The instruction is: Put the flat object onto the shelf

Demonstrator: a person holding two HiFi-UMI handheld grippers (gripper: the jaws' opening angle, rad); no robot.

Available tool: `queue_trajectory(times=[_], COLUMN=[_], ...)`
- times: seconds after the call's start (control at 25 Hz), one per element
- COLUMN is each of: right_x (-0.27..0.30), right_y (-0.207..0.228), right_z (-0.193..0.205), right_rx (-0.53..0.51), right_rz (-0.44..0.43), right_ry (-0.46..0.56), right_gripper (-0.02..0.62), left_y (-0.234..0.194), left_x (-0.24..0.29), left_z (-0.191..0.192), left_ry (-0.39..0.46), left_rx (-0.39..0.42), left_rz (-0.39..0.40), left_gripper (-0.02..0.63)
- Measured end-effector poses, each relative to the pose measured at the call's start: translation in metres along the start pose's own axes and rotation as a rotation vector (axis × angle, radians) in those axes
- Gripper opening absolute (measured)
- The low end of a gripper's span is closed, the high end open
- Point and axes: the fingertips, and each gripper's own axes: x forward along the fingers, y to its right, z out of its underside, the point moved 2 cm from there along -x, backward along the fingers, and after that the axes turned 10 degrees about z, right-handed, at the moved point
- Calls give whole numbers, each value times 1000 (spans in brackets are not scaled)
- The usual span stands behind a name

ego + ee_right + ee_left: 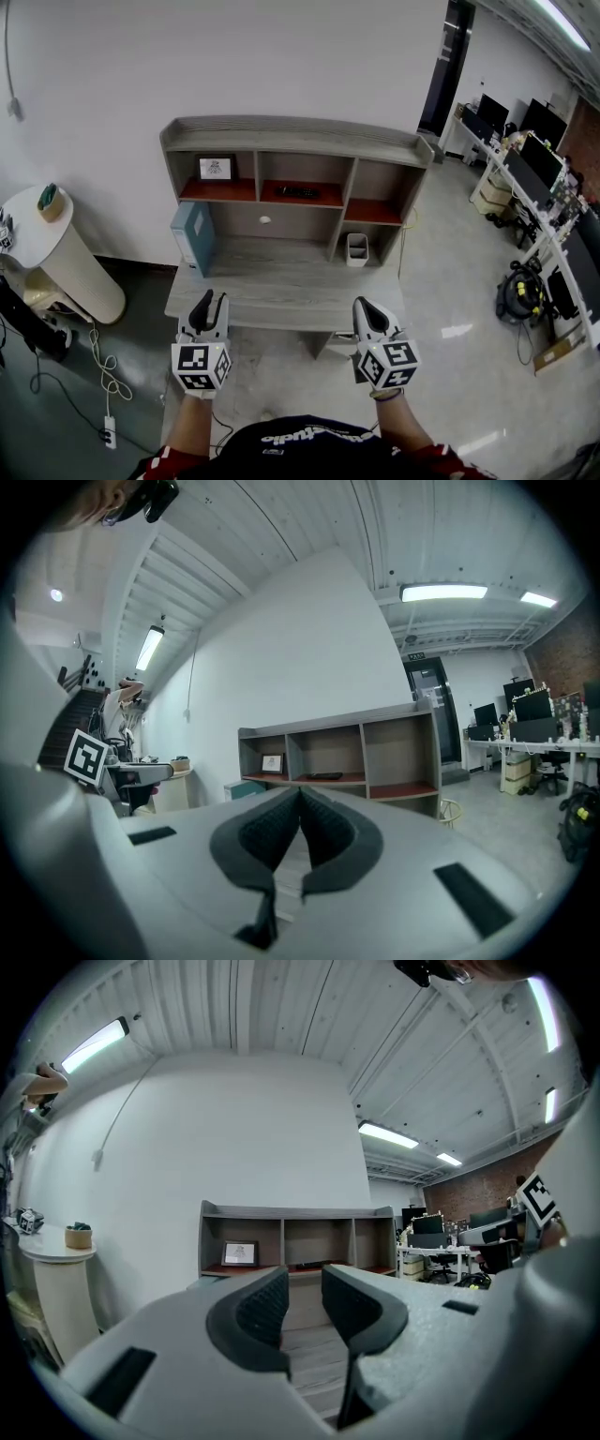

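A grey desk (281, 286) stands against the white wall and carries a shelf unit (291, 141) with red-floored compartments. A flat blue-grey folder (192, 236) stands upright at the desk's left side, under the shelf. In the shelf are a small framed picture (216, 168) and a flat black object (297, 192). My left gripper (208, 305) hovers over the desk's front left edge, its jaws a little apart with nothing between them (305, 1283). My right gripper (367, 309) is at the front right edge, shut and empty (300, 799).
A white mesh cup (356, 249) sits at the desk's right. A round white side table (42, 239) with a small pot stands at the left. A power strip and cable (108, 427) lie on the floor. Office desks with monitors (534, 169) fill the right.
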Motion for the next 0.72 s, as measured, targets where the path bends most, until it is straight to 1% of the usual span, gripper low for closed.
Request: queue_trajectory(times=[0.2, 0.32, 0.44, 0.6, 0.72], right_x=[0, 0, -1, -1, 0], right_y=[-2, -2, -3, -3, -4], right_z=[2, 1, 0, 1, 1], right_rx=[-2, -4, -5, -9, -21], right_rz=[-4, -6, -6, -6, -5], right_ry=[0, -3, -3, 0, 1], right_gripper=[-2, -2, -2, -2, -2], left_y=[-1, -1, -3, -4, -4], left_x=[-4, -5, -7, -8, -8], left_z=[2, 0, 0, 2, 3], left_ry=[-1, -3, -5, -21, -17], left_rx=[-1, -4, -4, 12, 8], left_rz=[-12, -22, -32, -44, -43], left_gripper=[48, 26, 9, 6, 6])
